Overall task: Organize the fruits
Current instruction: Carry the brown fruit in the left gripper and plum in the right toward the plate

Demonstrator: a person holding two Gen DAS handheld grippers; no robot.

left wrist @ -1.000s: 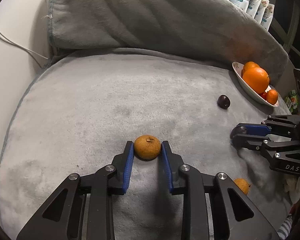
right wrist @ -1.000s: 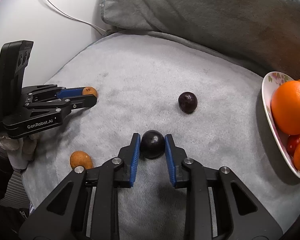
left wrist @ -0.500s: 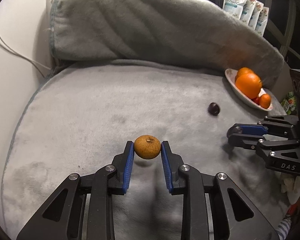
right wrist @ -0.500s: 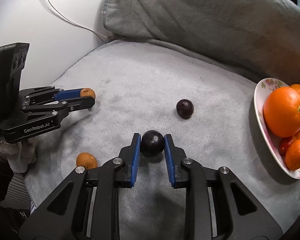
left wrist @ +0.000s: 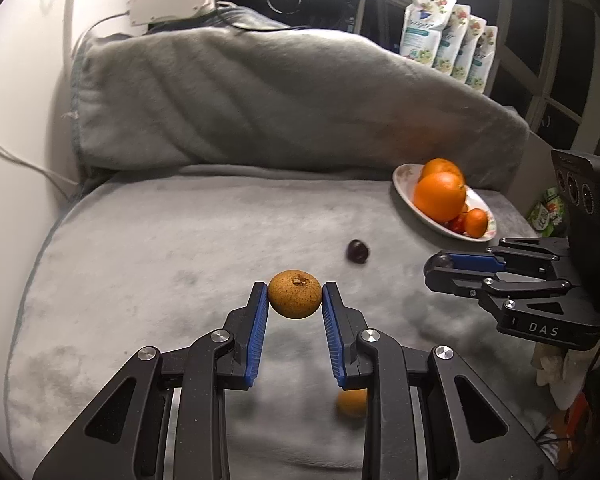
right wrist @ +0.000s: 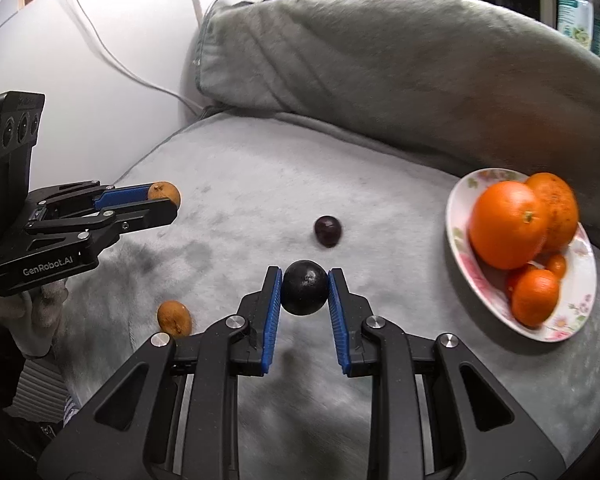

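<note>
My left gripper (left wrist: 295, 295) is shut on a brown round fruit (left wrist: 295, 294) and holds it above the grey blanket (left wrist: 160, 248). My right gripper (right wrist: 305, 288) is shut on a dark purple fruit (right wrist: 305, 287), also raised. In the left wrist view the right gripper (left wrist: 440, 268) shows at the right. In the right wrist view the left gripper (right wrist: 168, 204) shows at the left with its fruit (right wrist: 164, 192). Another dark fruit (right wrist: 327, 231) and a small brown fruit (right wrist: 174, 318) lie on the blanket. A floral plate (right wrist: 472, 268) at the right holds oranges (right wrist: 508, 230).
A grey cushion (left wrist: 280, 96) rises behind the blanket. White cables (right wrist: 112, 56) run down the wall at the left. Several refill pouches (left wrist: 444, 36) stand behind the cushion at the right. The plate (left wrist: 404, 178) sits near the blanket's right edge.
Both grippers have lifted their fruits off the blanket and risen, so more of the room behind the cushion shows. The loose fruits have stayed in place.
</note>
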